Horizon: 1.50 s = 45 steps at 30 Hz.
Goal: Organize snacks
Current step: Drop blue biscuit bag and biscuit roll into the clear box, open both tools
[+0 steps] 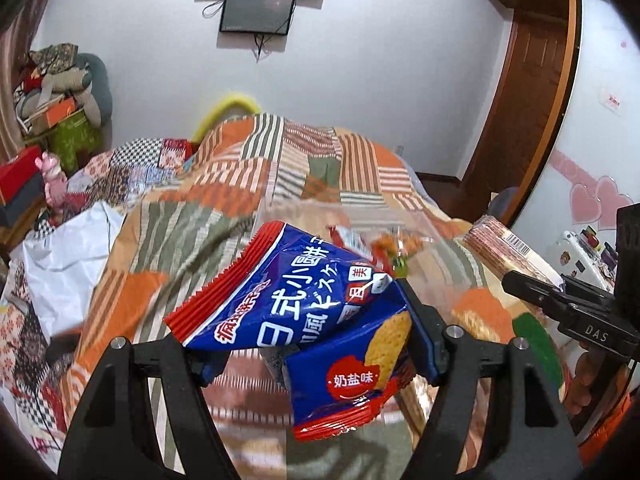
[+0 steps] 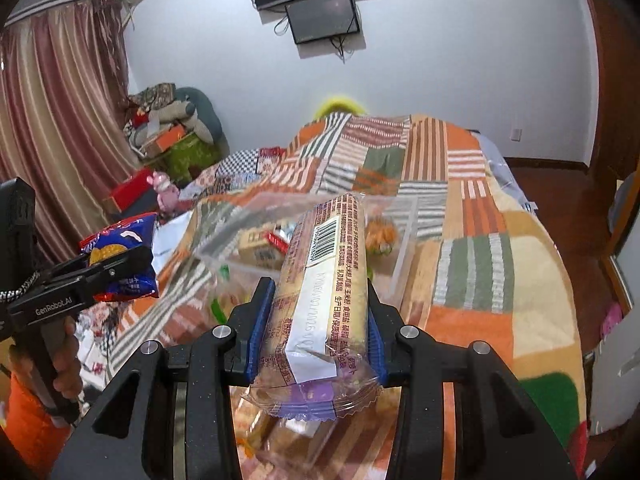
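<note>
My left gripper (image 1: 312, 348) is shut on a blue biscuit bag (image 1: 296, 300) with red crimped edges, held crumpled in the air above the bed. My right gripper (image 2: 318, 324) is shut on a long clear-wrapped cracker sleeve (image 2: 324, 276), its barcode side up, clamped between the blue pads (image 2: 258, 328). Each gripper shows in the other's view: the right gripper (image 1: 528, 288) with the cracker sleeve (image 1: 504, 248) at the right, the left gripper (image 2: 120, 268) with the blue bag (image 2: 120, 240) at the left. Beyond both lies a clear plastic box (image 2: 406, 236) holding several small snacks.
A patchwork quilt (image 2: 472, 264) in orange, green and cream covers the bed. The clear box (image 1: 420, 216) sits on it. A white plastic bag (image 1: 68, 256) lies at the bed's left side. Clutter (image 2: 168, 128) is piled by the curtain. A person's hand (image 2: 66, 364) grips the left handle.
</note>
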{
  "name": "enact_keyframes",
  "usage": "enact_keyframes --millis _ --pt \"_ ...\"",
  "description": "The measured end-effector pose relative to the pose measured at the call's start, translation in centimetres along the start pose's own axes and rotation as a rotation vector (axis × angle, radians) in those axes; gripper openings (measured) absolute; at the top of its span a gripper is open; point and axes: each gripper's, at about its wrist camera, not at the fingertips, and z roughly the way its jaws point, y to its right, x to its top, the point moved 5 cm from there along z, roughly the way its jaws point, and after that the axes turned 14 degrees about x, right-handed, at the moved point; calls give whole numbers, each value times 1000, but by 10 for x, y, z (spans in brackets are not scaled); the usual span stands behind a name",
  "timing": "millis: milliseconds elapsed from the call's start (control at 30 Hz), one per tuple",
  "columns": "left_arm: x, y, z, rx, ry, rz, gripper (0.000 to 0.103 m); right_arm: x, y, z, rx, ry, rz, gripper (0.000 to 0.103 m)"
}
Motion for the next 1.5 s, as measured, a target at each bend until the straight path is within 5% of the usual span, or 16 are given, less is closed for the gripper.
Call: enact_keyframes --millis 567,1500 --pt "45 15 72 -10 -26 16 72 40 28 37 -13 22 32 38" --pt "47 20 187 26 -237 42 75 37 40 133 45 -232 19 41"
